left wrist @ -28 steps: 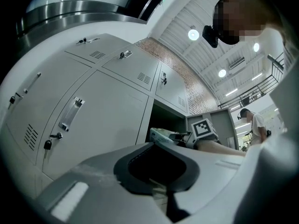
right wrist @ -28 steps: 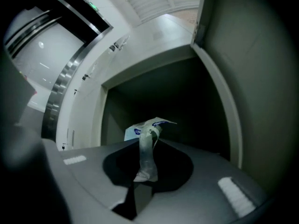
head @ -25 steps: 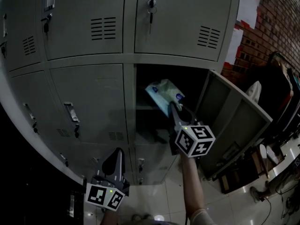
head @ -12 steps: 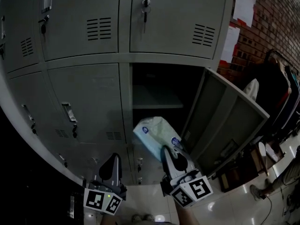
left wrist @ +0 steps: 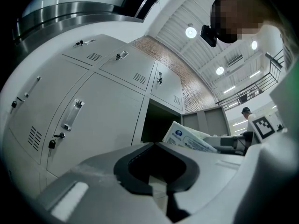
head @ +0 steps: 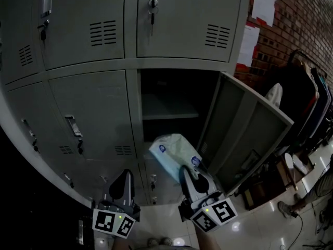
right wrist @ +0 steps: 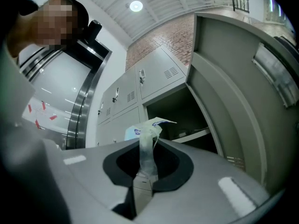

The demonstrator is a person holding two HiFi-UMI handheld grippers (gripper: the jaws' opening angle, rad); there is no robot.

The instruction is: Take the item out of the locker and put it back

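The item is a pale soft plastic pack (head: 174, 155) with a blue logo. It hangs in front of the locker, below the open compartment (head: 171, 95). My right gripper (head: 190, 175) is shut on the pack's near edge. In the right gripper view a thin strip of the pack (right wrist: 148, 146) is pinched between the jaws of the right gripper (right wrist: 142, 181). My left gripper (head: 124, 184) stays low at the left, shut with nothing in it. In the left gripper view the pack (left wrist: 189, 136) shows past the left gripper (left wrist: 156, 181).
The locker door (head: 244, 134) stands swung out to the right. A shelf (head: 169, 111) crosses the dark compartment. Closed lockers with handles and keys surround it (head: 99, 113). A brick wall with paper sheets (head: 263, 4) and a rack of bags (head: 307, 98) stand at the right.
My right gripper has pulled the pack out of the compartment and down toward me, then nearly stopped. The left gripper has hardly moved.
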